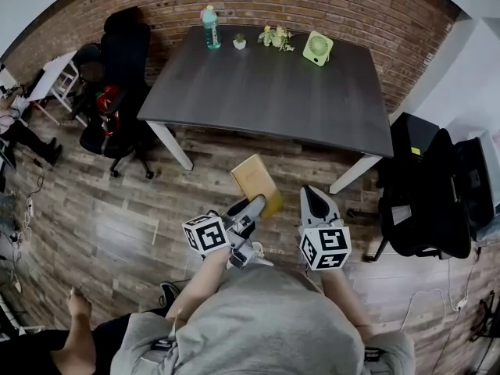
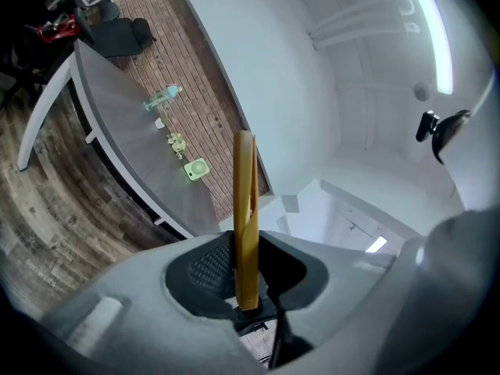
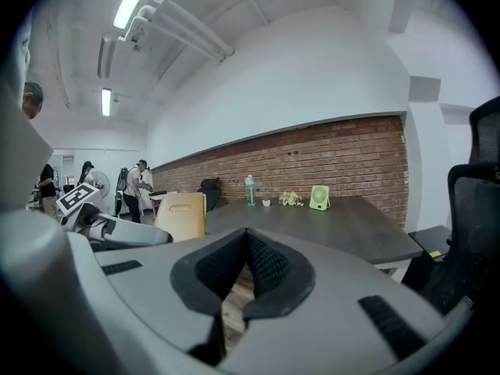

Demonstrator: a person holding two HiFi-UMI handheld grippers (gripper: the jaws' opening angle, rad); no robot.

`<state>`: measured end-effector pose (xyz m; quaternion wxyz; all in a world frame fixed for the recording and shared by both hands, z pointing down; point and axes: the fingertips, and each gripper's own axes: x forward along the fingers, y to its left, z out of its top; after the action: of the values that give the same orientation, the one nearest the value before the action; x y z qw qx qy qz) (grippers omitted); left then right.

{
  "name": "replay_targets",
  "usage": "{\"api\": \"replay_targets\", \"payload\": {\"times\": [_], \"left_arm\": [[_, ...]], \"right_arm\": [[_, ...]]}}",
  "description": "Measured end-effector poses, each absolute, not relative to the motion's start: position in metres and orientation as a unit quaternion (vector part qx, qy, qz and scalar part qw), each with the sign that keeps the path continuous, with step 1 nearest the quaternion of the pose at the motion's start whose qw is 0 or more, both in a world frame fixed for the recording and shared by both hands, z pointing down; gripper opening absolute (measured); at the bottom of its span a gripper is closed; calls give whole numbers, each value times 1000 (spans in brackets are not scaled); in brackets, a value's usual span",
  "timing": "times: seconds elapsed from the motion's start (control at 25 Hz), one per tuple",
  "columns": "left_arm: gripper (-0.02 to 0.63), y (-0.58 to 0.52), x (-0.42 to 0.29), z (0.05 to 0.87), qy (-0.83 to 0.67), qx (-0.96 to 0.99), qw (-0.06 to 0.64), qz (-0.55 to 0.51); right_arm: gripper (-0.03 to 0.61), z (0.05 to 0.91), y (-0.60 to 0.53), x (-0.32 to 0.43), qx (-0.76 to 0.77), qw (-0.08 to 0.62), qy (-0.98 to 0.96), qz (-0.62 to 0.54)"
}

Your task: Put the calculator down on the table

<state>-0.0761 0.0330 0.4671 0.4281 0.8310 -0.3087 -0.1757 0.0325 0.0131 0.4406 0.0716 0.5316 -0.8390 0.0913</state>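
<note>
Short of the counter's [image 1: 266, 92] near edge, over the floor [image 1: 117, 217], my left tool [image 1: 255, 205] is clamped on one end of the yellow calculator [image 1: 256, 180], whose long axis runs straight out from the jaws toward the counter, its keys impossible to make out, while my right tool [image 3: 247, 244] is closed on nothing.

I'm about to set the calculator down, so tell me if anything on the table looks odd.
Nothing stands out. The bottle, small pot, flowers and fan sit in a row along the far edge of the table, with nothing spilled. The calculator is clamped in the left gripper, short of the table.
</note>
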Motion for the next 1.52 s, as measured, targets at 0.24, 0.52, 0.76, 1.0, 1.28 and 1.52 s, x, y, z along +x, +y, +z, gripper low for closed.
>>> {"api": "replay_targets", "payload": {"times": [0.24,0.52,0.76,1.0,1.28,1.52], "left_arm": [[86,-15,-85,468,-300,834,431,-171],[86,-59,-96,470,-293,836,434,-166],[86,-85,-105,474,-291,835,437,-164],[86,-110,-114,481,-293,834,441,-153],[86,-135,-107,488,-289,832,450,-147],[86,-162,-98,495,-292,833,452,-132]], "right_arm": [[2,441,-33,25,543,68,-832,92],[2,447,-71,15,549,72,-827,97],[2,450,-95,6,553,75,-824,97],[2,451,-108,0,557,87,-821,90],[2,459,-119,7,561,98,-816,97],[2,464,-145,14,559,96,-817,101]]}}
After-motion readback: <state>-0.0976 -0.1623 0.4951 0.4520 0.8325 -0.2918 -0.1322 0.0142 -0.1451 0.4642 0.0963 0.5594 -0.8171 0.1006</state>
